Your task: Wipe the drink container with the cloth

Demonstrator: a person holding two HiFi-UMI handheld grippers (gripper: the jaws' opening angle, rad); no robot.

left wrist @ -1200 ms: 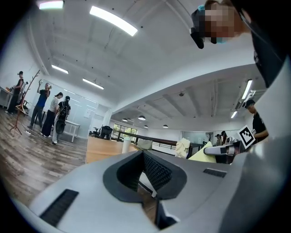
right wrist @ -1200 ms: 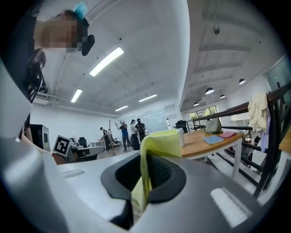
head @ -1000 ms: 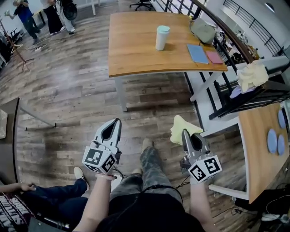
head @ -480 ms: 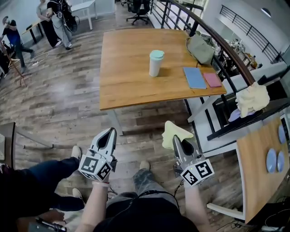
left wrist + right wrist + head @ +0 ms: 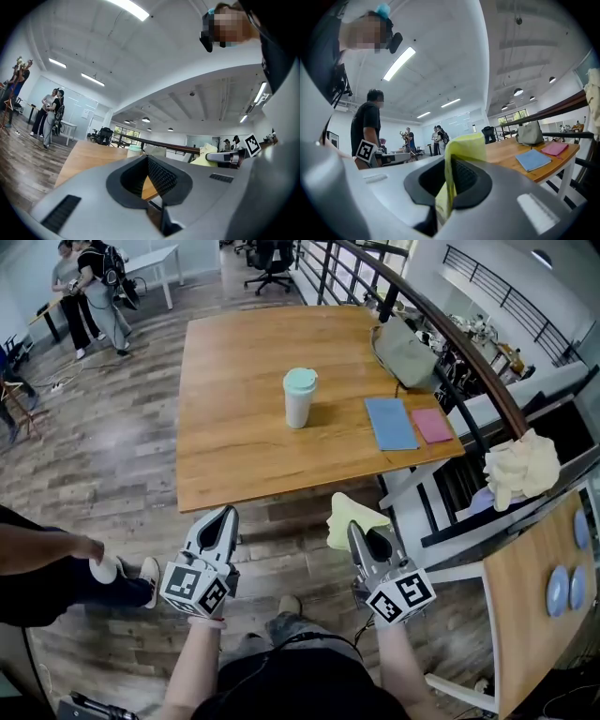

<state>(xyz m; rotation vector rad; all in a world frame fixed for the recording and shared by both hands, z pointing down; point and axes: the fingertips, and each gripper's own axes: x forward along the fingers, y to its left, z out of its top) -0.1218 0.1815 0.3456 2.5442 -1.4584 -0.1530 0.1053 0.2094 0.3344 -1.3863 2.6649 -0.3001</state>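
A white drink cup with a mint lid point(image 5: 300, 397) stands upright on the wooden table point(image 5: 234, 427), also seen small and far off as the cup point(image 5: 135, 149) in the left gripper view. My right gripper point(image 5: 353, 527) is shut on a yellow cloth point(image 5: 351, 513), which sticks up between the jaws as the cloth point(image 5: 461, 149). My left gripper point(image 5: 226, 514) is shut with nothing in it. Both grippers hang over the floor, short of the table's near edge and well apart from the cup.
A blue notebook point(image 5: 390, 423), a pink one point(image 5: 432, 425) and a grey bag point(image 5: 404, 351) lie on the table's right side. A railing point(image 5: 469, 362) runs behind. Pale cloths point(image 5: 521, 465) sit on a rack at right. A person's arm point(image 5: 47, 549) reaches in at left.
The table and cup have come closer and lower in the head view. Both grippers keep their pose, the cloth still held. The person at left has shifted.
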